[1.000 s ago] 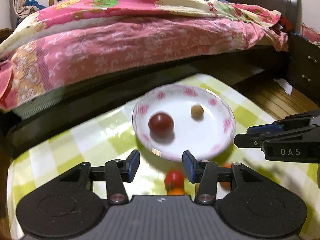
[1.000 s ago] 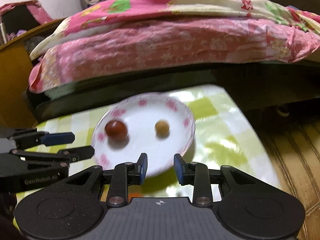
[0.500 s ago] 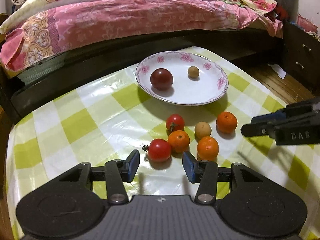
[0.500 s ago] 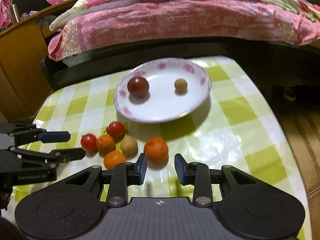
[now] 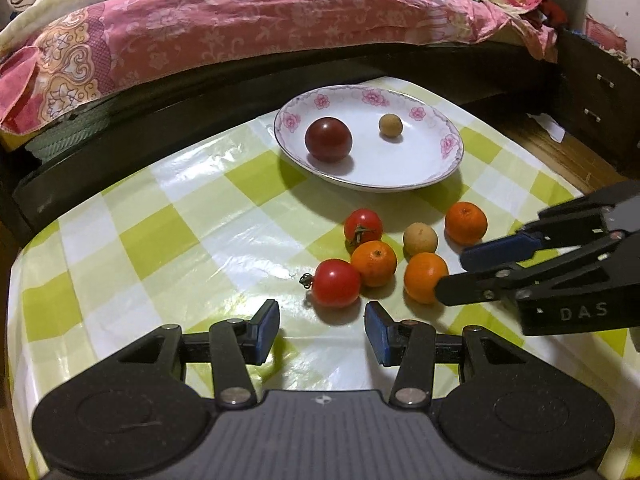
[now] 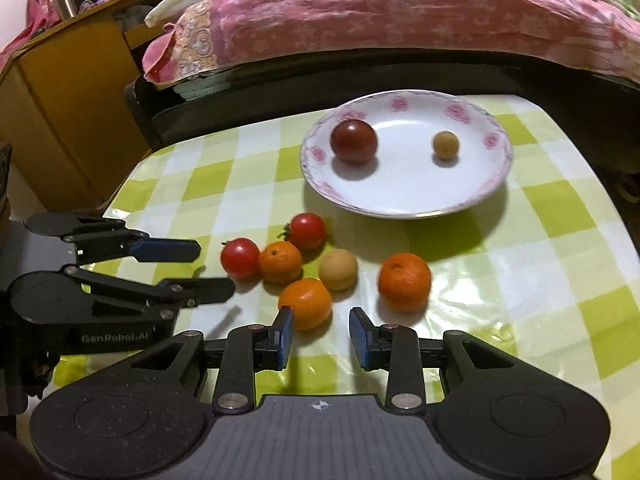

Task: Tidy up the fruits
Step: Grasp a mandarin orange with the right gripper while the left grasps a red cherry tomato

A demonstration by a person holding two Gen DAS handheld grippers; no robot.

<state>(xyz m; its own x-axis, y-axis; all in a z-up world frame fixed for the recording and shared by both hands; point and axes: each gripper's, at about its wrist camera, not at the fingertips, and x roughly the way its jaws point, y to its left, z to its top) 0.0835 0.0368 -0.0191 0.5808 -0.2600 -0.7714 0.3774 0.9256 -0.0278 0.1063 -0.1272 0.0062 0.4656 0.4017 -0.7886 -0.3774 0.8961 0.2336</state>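
Sitting on a green-and-white checked tablecloth [image 5: 168, 216]: a white plate [image 5: 436, 176] with pink flowers, holding a dark red tomato [image 5: 328, 139] and a small tan fruit [image 5: 390, 125]. Lying on the cloth on the near side of the plate, a loose cluster of six: two red tomatoes [image 5: 335, 283] [image 5: 363, 226], three oranges [image 5: 374, 263] [image 5: 425, 277] [image 5: 465, 223] and a larger tan fruit [image 5: 419, 239].

Hovering just short of the cluster, the left gripper [image 5: 322, 326], jaws apart and gripping nothing; nearest red tomato lying just beyond the fingertips, roughly in line with the gap, not touched. Reaching in from the right of the left wrist view, the right gripper [image 5: 450, 274], its lower finger tip overlapping the edge of the nearest orange; impossible to tell contact from there.

Showing more plainly in the right wrist view: the right gripper [image 6: 321, 328] having just been opening, jaws parted with nothing between the pads, the nearest orange [image 6: 305, 304] lying just beyond and against the left fingertip [image 6: 285, 326], the lone orange [image 6: 405, 281] farther off to the right. Also appearing only here: the left gripper [image 6: 208, 268] from the side, pointing at the leftmost red tomato [image 6: 240, 257] without touching, and a yellow wooden cabinet [image 6: 60, 120] at far left. Showing only in the left view: dark drawers [image 5: 596, 96] at far right. Lying behind the table in both, a bed with a pink floral quilt [image 5: 248, 28].
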